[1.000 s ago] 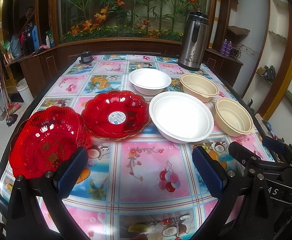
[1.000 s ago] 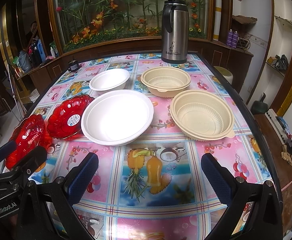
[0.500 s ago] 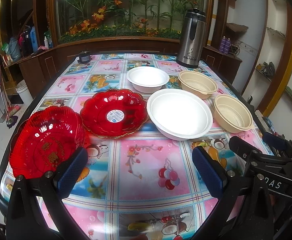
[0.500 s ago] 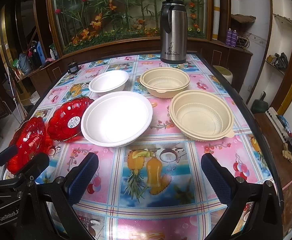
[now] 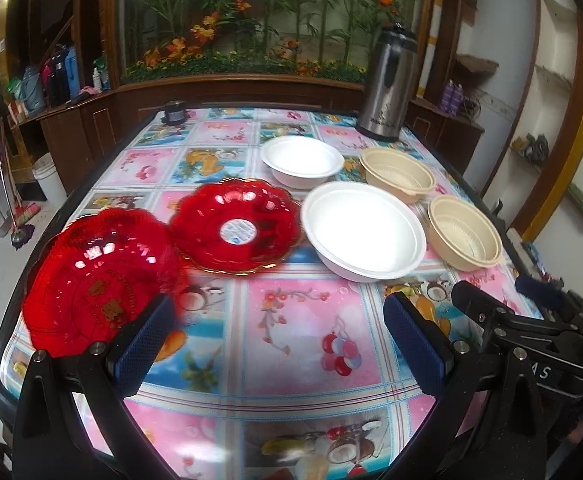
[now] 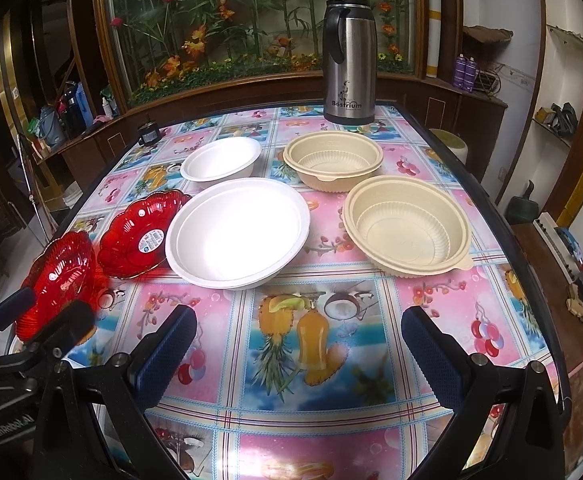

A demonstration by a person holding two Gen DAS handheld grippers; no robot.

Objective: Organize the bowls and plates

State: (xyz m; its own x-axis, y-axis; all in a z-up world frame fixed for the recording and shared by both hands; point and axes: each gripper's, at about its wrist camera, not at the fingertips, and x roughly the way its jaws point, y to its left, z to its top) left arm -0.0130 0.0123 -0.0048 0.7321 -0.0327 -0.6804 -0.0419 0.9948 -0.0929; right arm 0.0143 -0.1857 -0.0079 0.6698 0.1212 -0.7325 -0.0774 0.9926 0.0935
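Observation:
Two red scalloped plates sit at the table's left: the near one (image 5: 95,276) (image 6: 59,276) and one with a white sticker (image 5: 237,226) (image 6: 141,234). A large white bowl (image 5: 363,230) (image 6: 237,230) is in the middle, a small white bowl (image 5: 301,160) (image 6: 221,159) behind it. Two beige ribbed bowls stand to the right, one near (image 5: 465,238) (image 6: 407,230) and one far (image 5: 397,174) (image 6: 333,158). My left gripper (image 5: 279,336) is open and empty above the tablecloth, its left finger by the near red plate. My right gripper (image 6: 299,352) is open and empty in front of the bowls.
A steel thermos jug (image 5: 387,84) (image 6: 349,58) stands at the table's far end, a small dark jar (image 5: 175,114) at the far left corner. The table (image 6: 371,420) has a fruit-print cloth and a dark rim. Wooden cabinets, a planter window and shelves surround it.
Both grippers have drifted slightly, so the left view has shifted a little and blurred. The dishes have not moved and both jaws stay open.

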